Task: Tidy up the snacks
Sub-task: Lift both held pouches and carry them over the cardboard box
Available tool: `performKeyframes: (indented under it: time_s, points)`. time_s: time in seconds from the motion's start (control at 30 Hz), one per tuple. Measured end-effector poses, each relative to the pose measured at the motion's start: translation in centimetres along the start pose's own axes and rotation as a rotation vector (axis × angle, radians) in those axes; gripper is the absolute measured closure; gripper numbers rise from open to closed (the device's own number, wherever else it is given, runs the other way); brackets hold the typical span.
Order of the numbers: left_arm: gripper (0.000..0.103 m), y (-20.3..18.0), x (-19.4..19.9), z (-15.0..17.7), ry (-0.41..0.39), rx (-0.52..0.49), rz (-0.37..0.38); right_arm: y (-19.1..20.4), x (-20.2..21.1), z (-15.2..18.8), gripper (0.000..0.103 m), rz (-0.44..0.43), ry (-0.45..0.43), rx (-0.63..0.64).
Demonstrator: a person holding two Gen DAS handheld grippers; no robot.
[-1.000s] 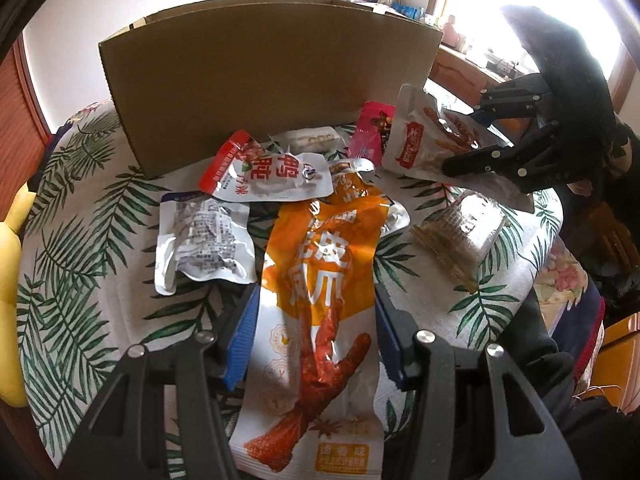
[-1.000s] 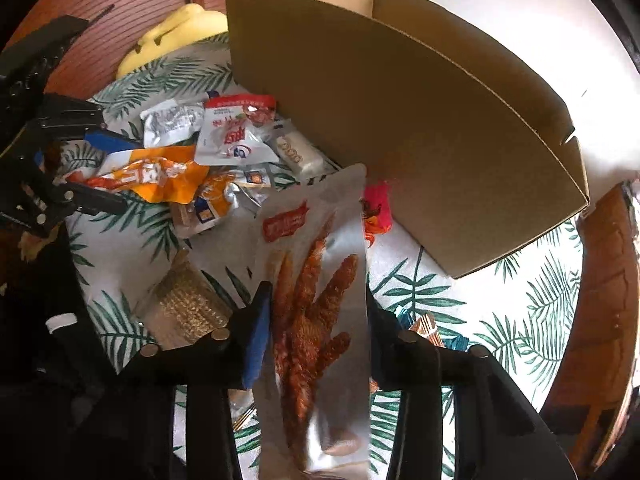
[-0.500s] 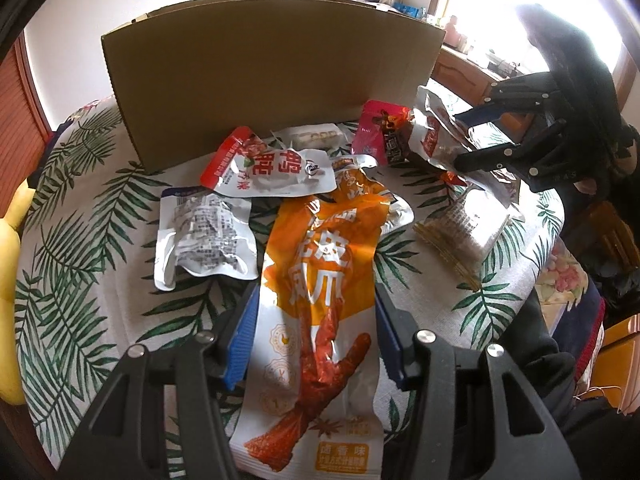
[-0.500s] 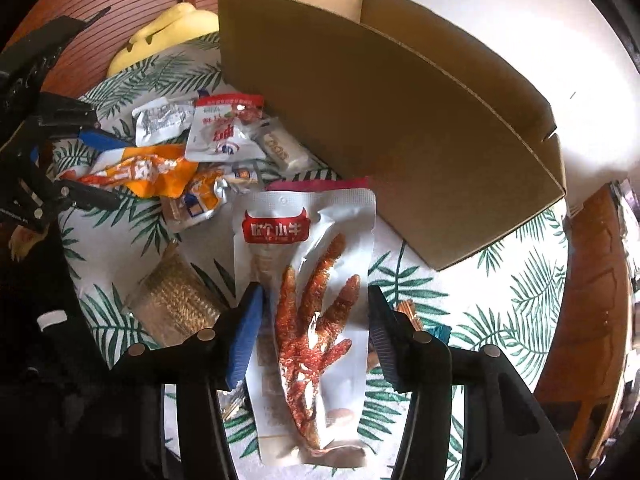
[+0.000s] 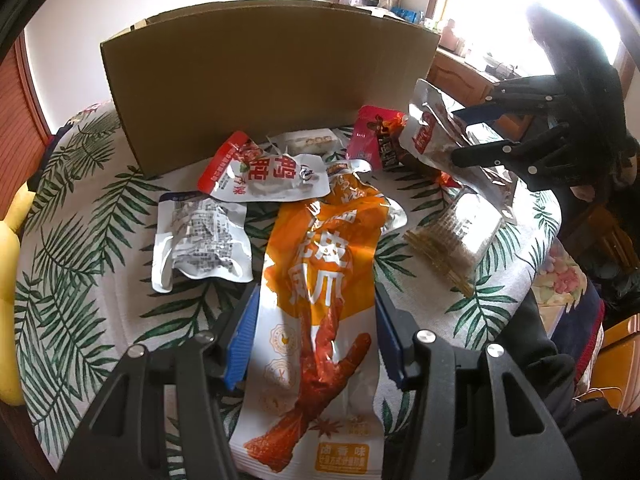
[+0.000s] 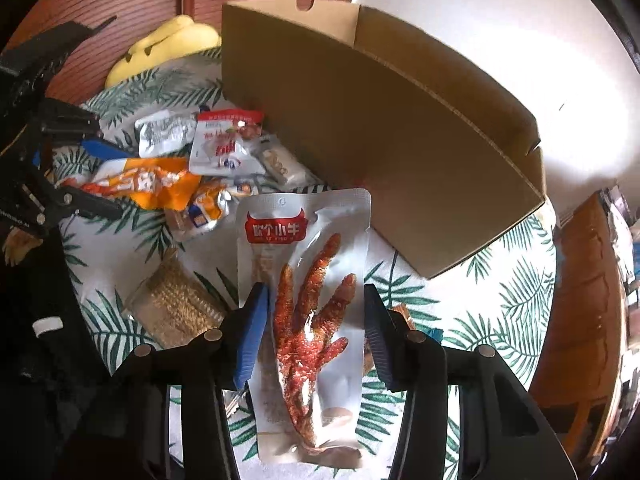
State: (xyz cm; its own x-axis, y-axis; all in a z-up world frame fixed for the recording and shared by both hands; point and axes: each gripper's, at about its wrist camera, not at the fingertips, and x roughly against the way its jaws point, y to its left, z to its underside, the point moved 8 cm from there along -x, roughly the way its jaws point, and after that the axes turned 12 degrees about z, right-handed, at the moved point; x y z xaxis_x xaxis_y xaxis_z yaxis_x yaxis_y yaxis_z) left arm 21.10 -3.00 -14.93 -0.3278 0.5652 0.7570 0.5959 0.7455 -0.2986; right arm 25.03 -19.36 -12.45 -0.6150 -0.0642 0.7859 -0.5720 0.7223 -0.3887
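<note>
Snacks: packets lie scattered on the leaf-print tablecloth (image 5: 80,216) before the cardboard box (image 5: 264,76).
Left gripper (image 5: 316,320): jaws closed on the orange pouch (image 5: 320,280), which lies between the blue pads, pointing toward the box.
Right gripper (image 6: 316,312): jaws clamped on the silver pouch (image 6: 308,248), held just in front of the box's near wall.
Red-white packet (image 5: 264,176): beside the box, partly over the white packet (image 5: 200,244).
Cracker pack (image 5: 456,240): right of the orange pouch.
Pink packet (image 5: 372,136): against the box.
</note>
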Motion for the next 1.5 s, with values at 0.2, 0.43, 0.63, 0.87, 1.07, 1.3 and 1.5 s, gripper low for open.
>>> performKeyframes:
  time_s: [0.2,0.43,0.63,0.87,1.07,1.3,1.5]
  points:
    - [0.051,-0.5,1.4,-0.5,-0.049,-0.011,0.004,-0.6,1.1,-0.9,0.056,0.022,-0.061,-0.032]
    - [0.052,-1.3,2.9,-1.3,-0.102,-0.022,0.02,-0.9,2.2,-1.7,0.056,0.058,-0.115,-0.038]
    - [0.055,-0.8,2.8,-1.2,-0.086,-0.001,0.028,-1.0,2.3,-2.0,0.056,0.082,-0.136,-0.045]
    - [0.056,-0.8,3.5,-1.3,-0.106,0.002,0.035,-1.7,3.4,-2.7,0.057,0.106,-0.187,-0.073]
    - [0.056,-1.3,4.8,-2.3,-0.147,-0.012,0.039,-2.3,4.5,-3.3,0.057,0.12,-0.24,-0.106]
    - [0.056,-2.1,6.0,-3.3,-0.179,-0.031,0.039,-2.8,5.4,-3.5,0.058,0.125,-0.28,-0.136]
    - [0.056,-2.7,8.0,-5.2,-0.232,-0.044,0.051,-3.7,7.4,-4.1,0.058,0.13,-0.323,-0.158]
